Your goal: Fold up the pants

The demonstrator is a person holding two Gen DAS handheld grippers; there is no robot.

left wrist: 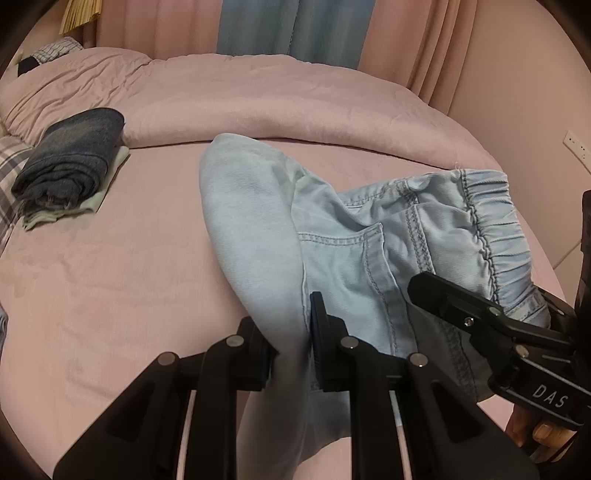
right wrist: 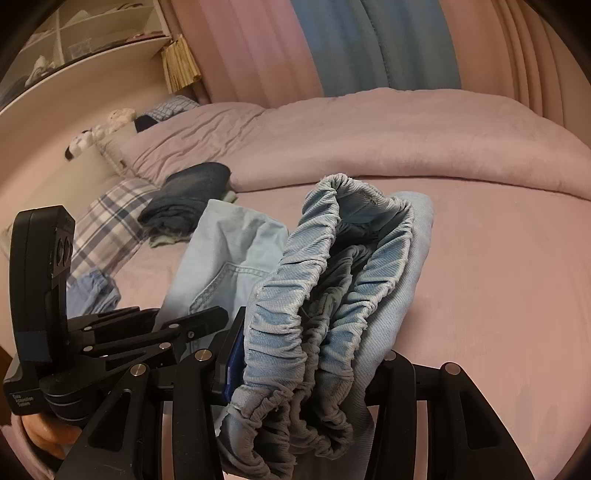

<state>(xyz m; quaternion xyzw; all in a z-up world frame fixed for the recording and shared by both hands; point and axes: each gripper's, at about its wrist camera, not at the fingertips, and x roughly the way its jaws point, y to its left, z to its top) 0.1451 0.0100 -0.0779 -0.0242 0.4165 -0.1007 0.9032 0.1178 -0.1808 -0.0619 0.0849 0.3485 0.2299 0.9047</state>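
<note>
1. You see a folded dark denim garment (left wrist: 72,155) near the pink bed's (left wrist: 110,266) left edge.
2. A plaid pillow (right wrist: 110,221) lies just beside it.
3. A pink rumpled duvet (left wrist: 258,99) spans the far edge.

Both cameras sit low and close over the pink bed (left wrist: 110,277), facing the far curtains (left wrist: 288,29). The left wrist view looks from the left, the right wrist view from the right. Both show the light denim pants (left wrist: 351,236), the dark folded stack (left wrist: 70,158) and each other's gripper.

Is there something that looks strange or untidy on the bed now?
Mostly no. A blue garment lies crumpled beside the plaid pillow, unlike the neatly folded dark pants. The light blue pants are simply mid-fold.
</note>
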